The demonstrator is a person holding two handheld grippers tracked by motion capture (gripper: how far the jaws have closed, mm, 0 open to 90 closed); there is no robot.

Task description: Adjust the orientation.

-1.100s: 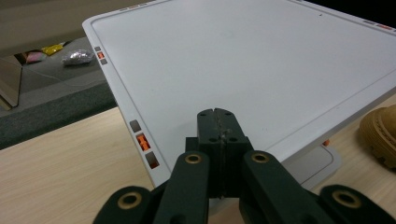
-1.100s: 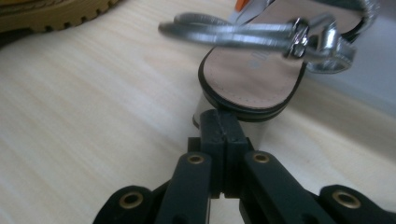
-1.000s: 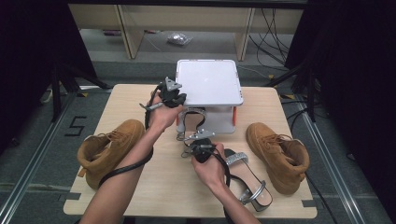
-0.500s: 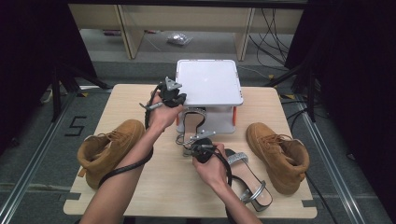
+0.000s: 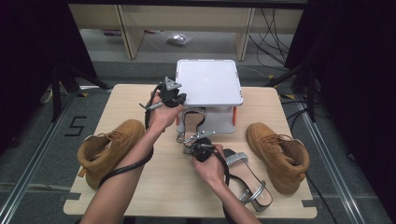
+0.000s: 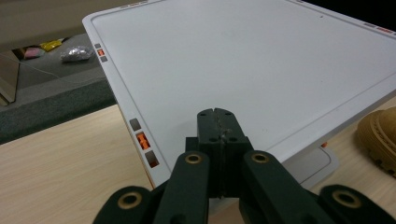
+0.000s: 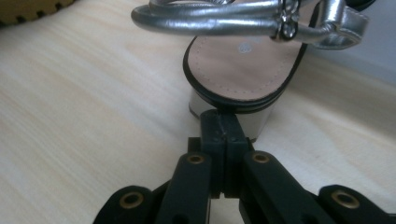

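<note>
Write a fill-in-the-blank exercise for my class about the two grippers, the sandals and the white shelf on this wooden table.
1. The left gripper points over the flat white top of the ____ plastic shelf.
2. The right gripper has its closed tips against the ____ of a silver-strapped sandal.
3. Both grippers' jaws are ____.
4. Two tan suede ____ lie at the sides of the light wooden table.

Missing words: white; heel; shut; boots

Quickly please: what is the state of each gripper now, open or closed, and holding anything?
Left gripper: closed, holding nothing, over the white box.
Right gripper: closed, holding nothing, at the heel of the silver sandal.
</note>
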